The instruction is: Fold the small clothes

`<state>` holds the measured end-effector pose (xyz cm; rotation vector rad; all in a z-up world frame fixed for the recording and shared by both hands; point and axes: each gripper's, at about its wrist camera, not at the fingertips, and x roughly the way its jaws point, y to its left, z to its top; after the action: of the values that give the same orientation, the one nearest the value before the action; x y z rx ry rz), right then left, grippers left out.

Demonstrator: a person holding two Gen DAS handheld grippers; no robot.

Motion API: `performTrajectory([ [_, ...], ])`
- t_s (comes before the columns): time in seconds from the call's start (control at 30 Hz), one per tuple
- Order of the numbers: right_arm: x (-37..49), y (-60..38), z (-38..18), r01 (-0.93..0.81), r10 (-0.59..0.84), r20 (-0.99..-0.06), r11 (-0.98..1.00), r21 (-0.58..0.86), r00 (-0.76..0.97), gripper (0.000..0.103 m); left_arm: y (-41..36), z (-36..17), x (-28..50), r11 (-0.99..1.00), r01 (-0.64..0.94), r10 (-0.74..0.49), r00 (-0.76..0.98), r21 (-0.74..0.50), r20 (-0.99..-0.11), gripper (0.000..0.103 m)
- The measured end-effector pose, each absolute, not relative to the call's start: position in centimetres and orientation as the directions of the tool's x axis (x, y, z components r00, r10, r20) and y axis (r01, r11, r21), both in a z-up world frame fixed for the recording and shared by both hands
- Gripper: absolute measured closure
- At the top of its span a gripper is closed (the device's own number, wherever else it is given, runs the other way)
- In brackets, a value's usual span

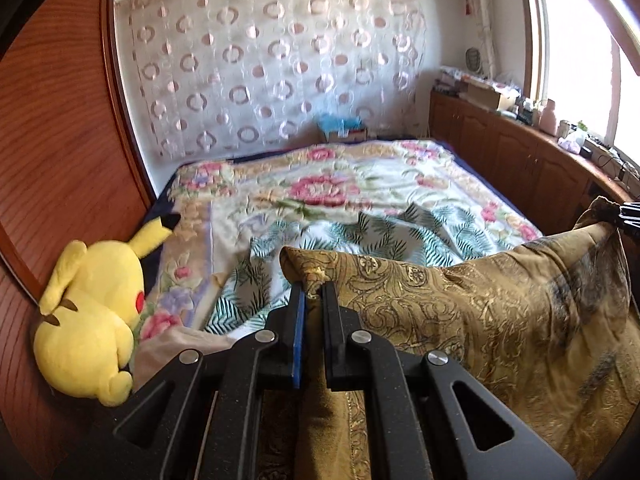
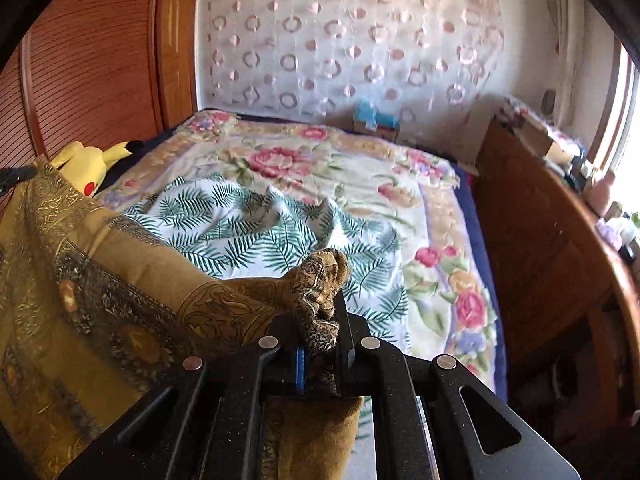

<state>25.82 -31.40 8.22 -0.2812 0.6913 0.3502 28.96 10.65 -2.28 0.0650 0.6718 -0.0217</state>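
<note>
Both jaws clamped on opposite corners of the gold paisley cloth (image 1: 460, 300): left gripper (image 1: 314, 294), right gripper (image 2: 320, 308). Held taut above the bed (image 2: 420, 216), likely to square the edge before folding.

Both cameras sat just behind their own fingers and looked forward along them, across the bed (image 1: 320, 184) toward the curtained wall (image 1: 272, 60). The left wrist view stood nearer the wooden headboard side, with the yellow plush toy (image 1: 96, 312) close at its left. The right wrist view stood more toward the cabinet (image 2: 540, 240), and the toy appeared far left. Both views shared the floral blanket (image 2: 304, 160), the curtain and the gold cloth (image 1: 460, 308) stretched between them.
</note>
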Motion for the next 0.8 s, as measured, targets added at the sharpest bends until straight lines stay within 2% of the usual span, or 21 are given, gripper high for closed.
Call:
performTrajectory([
  [0.13, 27.7, -30.8, 6.7, -0.394, 0.206, -0.692, 0.911, -0.123, 0.692, 0.093, 11.0, -3.7, 29.9, 0.998, 0.043, 0.000, 0.760, 0.051, -0.650, 0.094],
  [0.3, 28.6, -30.7, 6.2, -0.370, 0.192, -0.710, 0.923, -0.104, 0.678, 0.090, 11.6, -4.4, 30.5, 0.999, 0.043, -0.010, 0.741, 0.033, -0.671, 0.082],
  [0.33, 28.8, -30.7, 5.9, -0.366, 0.189, -0.711, 0.925, -0.104, 0.677, 0.089, 11.6, -4.3, 30.2, 0.999, 0.047, -0.016, 0.742, 0.028, -0.670, 0.071],
  [0.4, 28.7, -30.7, 5.8, -0.362, 0.183, -0.711, 0.926, -0.107, 0.679, 0.079, 11.8, -4.0, 29.5, 0.998, 0.063, -0.042, 0.746, 0.008, -0.665, 0.062],
  [0.43, 28.6, -30.7, 5.8, -0.352, 0.173, -0.710, 0.930, -0.111, 0.682, 0.075, 11.7, -3.8, 28.9, 0.997, 0.077, -0.059, 0.744, -0.002, -0.665, 0.061],
  [0.5, 28.4, -30.9, 5.8, -0.333, 0.162, -0.706, 0.936, -0.111, 0.689, 0.059, 11.6, -3.8, 28.2, 0.996, 0.086, -0.066, 0.733, -0.004, -0.677, 0.052],
  [0.57, 27.6, -31.4, 6.2, -0.327, 0.169, -0.698, 0.940, -0.099, 0.696, 0.054, 11.5, -3.7, 27.1, 0.995, 0.101, -0.083, 0.729, -0.013, -0.679, 0.023],
  [0.6, 27.1, -31.7, 6.4, -0.324, 0.173, -0.693, 0.942, -0.091, 0.700, 0.052, 11.4, -3.7, 26.5, 0.994, 0.106, -0.090, 0.730, -0.017, -0.678, 0.020],
  [0.8, 23.0, -33.3, 7.2, -0.302, 0.187, -0.673, 0.952, -0.057, 0.716, 0.047, 11.2, -4.8, 23.7, 0.998, 0.070, -0.054, 0.716, -0.005, -0.696, 0.019],
])
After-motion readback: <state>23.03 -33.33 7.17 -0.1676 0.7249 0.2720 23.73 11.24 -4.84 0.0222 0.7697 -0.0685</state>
